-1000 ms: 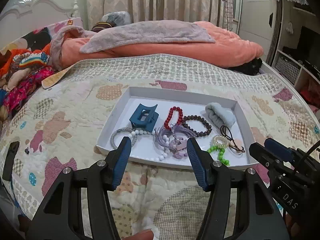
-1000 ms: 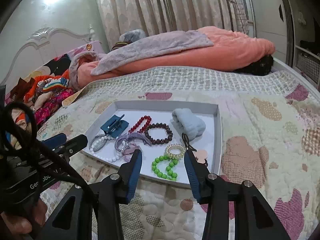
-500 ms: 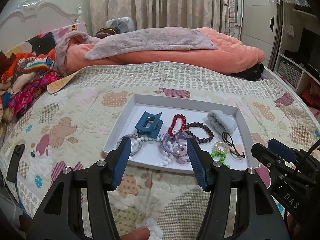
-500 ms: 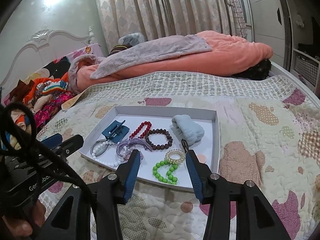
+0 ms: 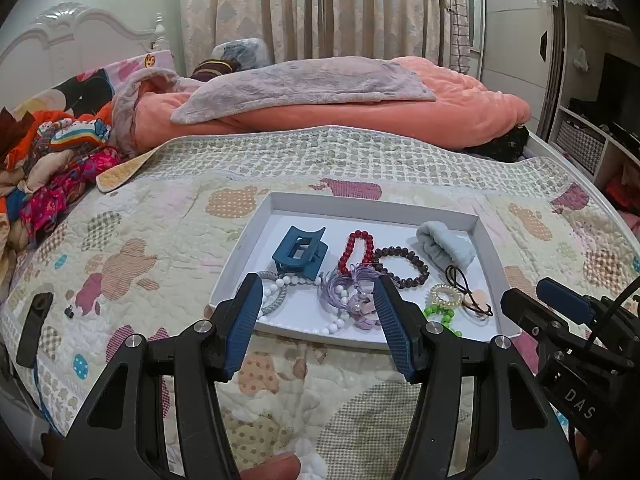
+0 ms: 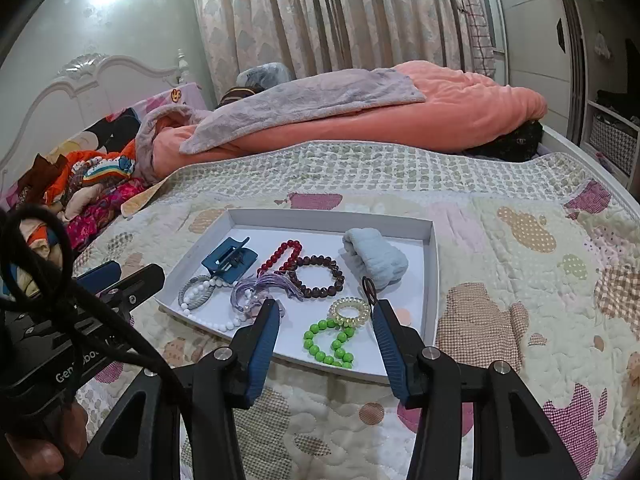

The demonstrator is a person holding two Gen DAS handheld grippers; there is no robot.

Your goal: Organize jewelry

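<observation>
On bed: tray (image 5: 248, 256) holds all jewelry (image 5: 356, 276), pieces overlapping; left gripper (image 5: 318, 312) and right gripper (image 6: 324, 330) spread, empty.

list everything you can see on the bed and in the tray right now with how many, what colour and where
tray: 1, white, on the quilt
hair claw clip: 1, blue, tray's far left
bead bracelet: 1, red, beside the clip
bead bracelet: 1, dark brown, tray centre
bead bracelet: 1, green, near edge
bead strand: 1, white, near left
spiral hair tie: 1, clear yellowish, above the green beads
scrunchie: 1, pale blue, far right
tassel piece: 1, lilac, centre left
quilt: 1, cream patchwork, on the bed
blanket: 1, peach, behind
left gripper: open
right gripper: open
</observation>
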